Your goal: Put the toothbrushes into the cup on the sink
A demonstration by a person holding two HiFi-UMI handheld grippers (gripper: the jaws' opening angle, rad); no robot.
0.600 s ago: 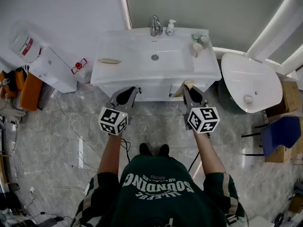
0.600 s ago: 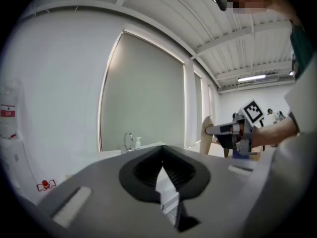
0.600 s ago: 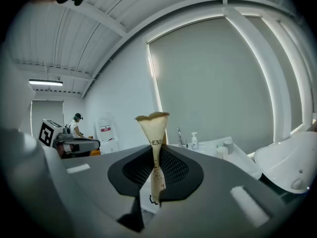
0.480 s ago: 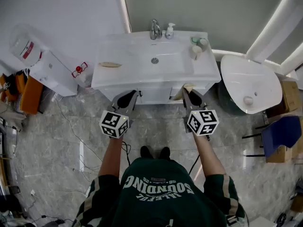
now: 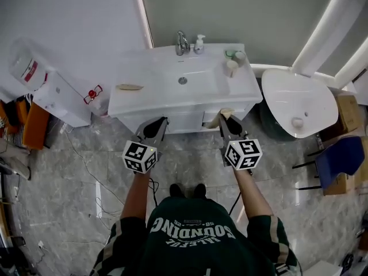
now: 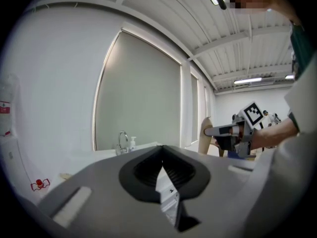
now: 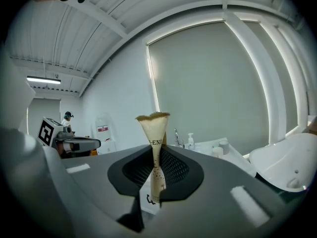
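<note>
A person stands before the white sink (image 5: 172, 99), a gripper in each hand. The right gripper (image 5: 225, 118) is clamped on a tan paper-wrapped toothbrush (image 7: 154, 143), which it holds upright, just short of the sink's front edge. The brush itself is hidden by its wrapper, and the wrapper's lower end is lost behind the jaws. The cup (image 5: 231, 68) stands at the sink's right rear, well apart from the toothbrush; its contents are too small to make out. A flat tan item (image 5: 130, 87) on the counter's left may be a second wrapped toothbrush.

Since half a second ago the sink sits slightly lower in the head view, while the grip and both grippers' places before the cabinet are unchanged.

Only the left gripper view shows that the left gripper (image 5: 156, 124) has its jaws pressed together with nothing between them. Only the right gripper view shows print on the wrapper.
</note>
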